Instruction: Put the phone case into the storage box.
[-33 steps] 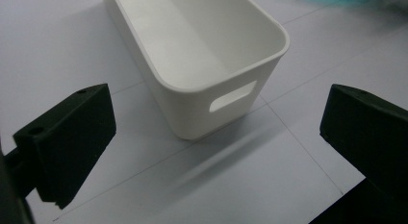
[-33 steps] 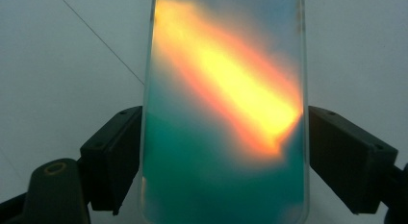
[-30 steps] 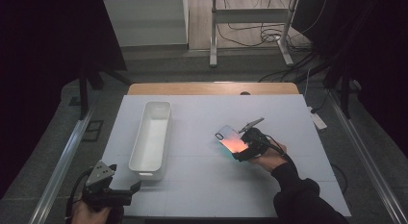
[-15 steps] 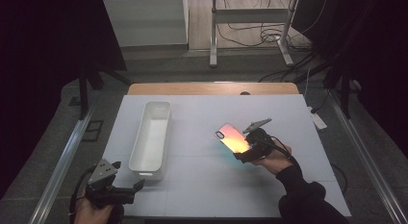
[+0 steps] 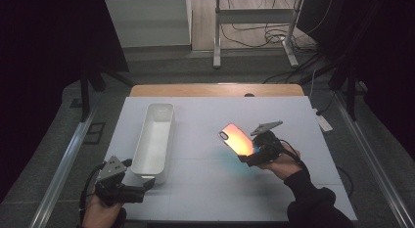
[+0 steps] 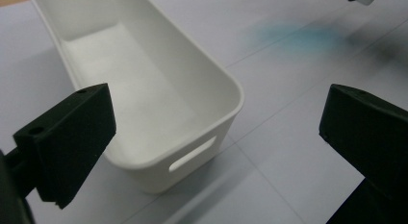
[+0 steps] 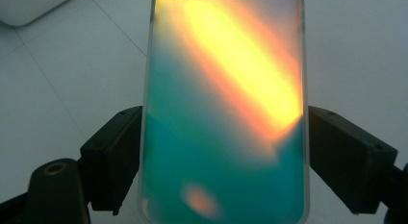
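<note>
While the right claw [image 7: 223, 156] pinches an iridescent phone case [image 7: 223, 113] bearing no legible writing, the left claw [image 6: 211, 147] gapes.

Iridescent orange-teal phone case [image 5: 236, 139], tilted above the table, clamped across its sides.

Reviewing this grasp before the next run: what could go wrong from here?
1. The right gripper pinches the phone case only by its long edges near one end; the glossy case could slip or pivot.
2. The case hangs tilted above the table; a drop might land it outside the white bin.
3. The left gripper, open at the bin's near end, could nudge it.
</note>
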